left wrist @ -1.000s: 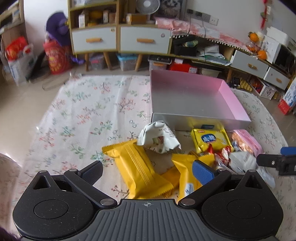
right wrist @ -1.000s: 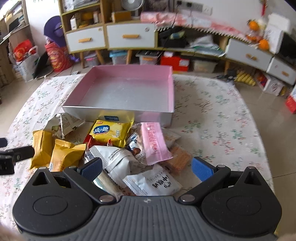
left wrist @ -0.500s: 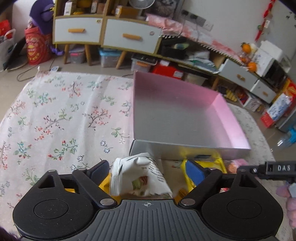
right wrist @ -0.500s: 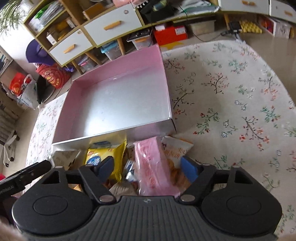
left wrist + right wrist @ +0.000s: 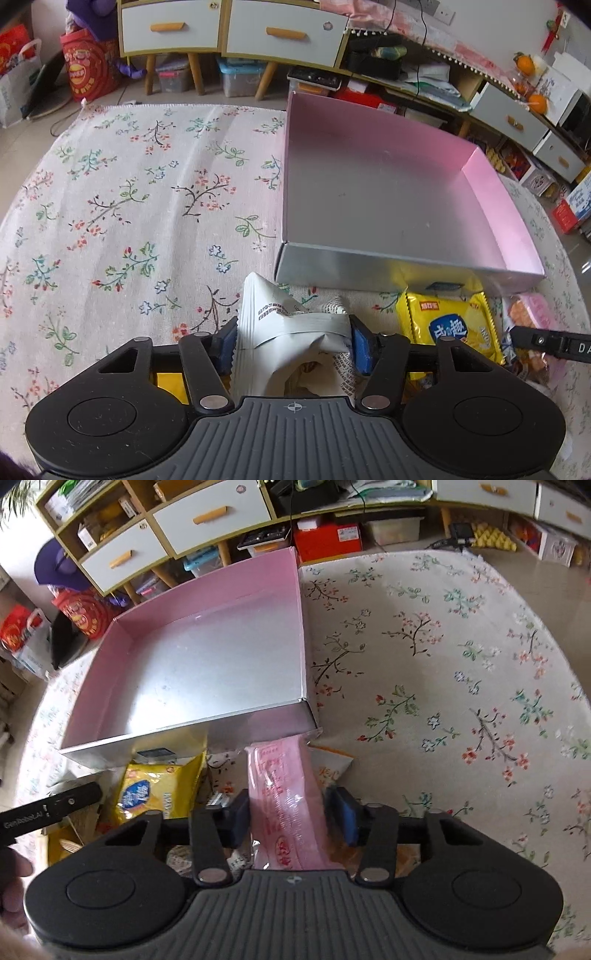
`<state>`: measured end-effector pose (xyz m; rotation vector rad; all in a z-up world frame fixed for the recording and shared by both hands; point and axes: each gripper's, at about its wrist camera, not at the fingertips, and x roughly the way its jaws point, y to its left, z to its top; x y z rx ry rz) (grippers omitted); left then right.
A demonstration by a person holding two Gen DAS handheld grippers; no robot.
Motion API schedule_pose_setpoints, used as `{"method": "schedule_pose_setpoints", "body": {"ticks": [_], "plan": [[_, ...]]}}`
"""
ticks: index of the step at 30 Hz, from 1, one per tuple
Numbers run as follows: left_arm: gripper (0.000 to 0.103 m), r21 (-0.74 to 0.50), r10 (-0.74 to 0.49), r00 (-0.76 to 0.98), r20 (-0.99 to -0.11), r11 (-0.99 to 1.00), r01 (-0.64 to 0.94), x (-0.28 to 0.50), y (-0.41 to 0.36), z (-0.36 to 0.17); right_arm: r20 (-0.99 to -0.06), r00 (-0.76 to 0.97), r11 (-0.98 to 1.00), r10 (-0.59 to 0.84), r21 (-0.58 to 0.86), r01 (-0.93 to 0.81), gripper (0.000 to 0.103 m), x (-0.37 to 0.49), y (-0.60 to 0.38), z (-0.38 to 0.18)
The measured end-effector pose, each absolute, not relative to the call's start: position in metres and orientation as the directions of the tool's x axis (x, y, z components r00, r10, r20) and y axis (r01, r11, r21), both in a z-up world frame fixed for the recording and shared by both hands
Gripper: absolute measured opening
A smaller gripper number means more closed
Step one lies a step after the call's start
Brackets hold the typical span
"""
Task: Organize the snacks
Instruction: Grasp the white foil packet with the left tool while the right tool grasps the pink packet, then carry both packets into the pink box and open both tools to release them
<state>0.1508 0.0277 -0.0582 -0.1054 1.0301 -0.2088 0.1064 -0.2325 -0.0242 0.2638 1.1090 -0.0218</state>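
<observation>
Snacks first: the white snack packet [image 5: 291, 332] is wedged between the blue pads of my left gripper [image 5: 293, 341], jaws closing and already crumpling it a bit. The pink snack packet [image 5: 286, 805] sits between the pads of my right gripper [image 5: 288, 814], jaws closing on it too, the left pad up against its edge and the right pad just about on it.

Both packets are in the pile right in front of the pink box's near wall, on the floral cloth [image 5: 129, 206]. The yellow biscuit pack [image 5: 448, 328] lies between the two grabs, with an orange-ish packet [image 5: 332, 766] peeking out beside the pink one.

Both grippers tip steeply down toward the pile, side by side, so each shows up at the edge of the other's view. A bit of my hand [image 5: 11, 897] shows at the bottom left of the right wrist view.

The pink box [image 5: 487, 206] just beyond has a bare silver floor. Drawers [image 5: 284, 35] and clutter sit behind.
</observation>
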Motion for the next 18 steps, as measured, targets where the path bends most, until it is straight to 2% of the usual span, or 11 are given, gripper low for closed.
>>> {"method": "schedule_pose_setpoints", "body": {"ticks": [5, 18], "plan": [[0.048, -0.188, -0.207, 0.499, -0.841, 0.978, 0.088, 0.150, 0.032, -0.053, -0.882, 0.462, 0.970, 0.093, 0.185, 0.158, 0.030, 0.104, -0.233, -0.019], [0.047, -0.226, -0.235, 0.538, -0.810, 0.971, 0.084, 0.138, 0.042, -0.032, -0.841, 0.531, 0.958, 0.105, 0.229, 0.173, 0.030, 0.108, -0.243, 0.004]]}}
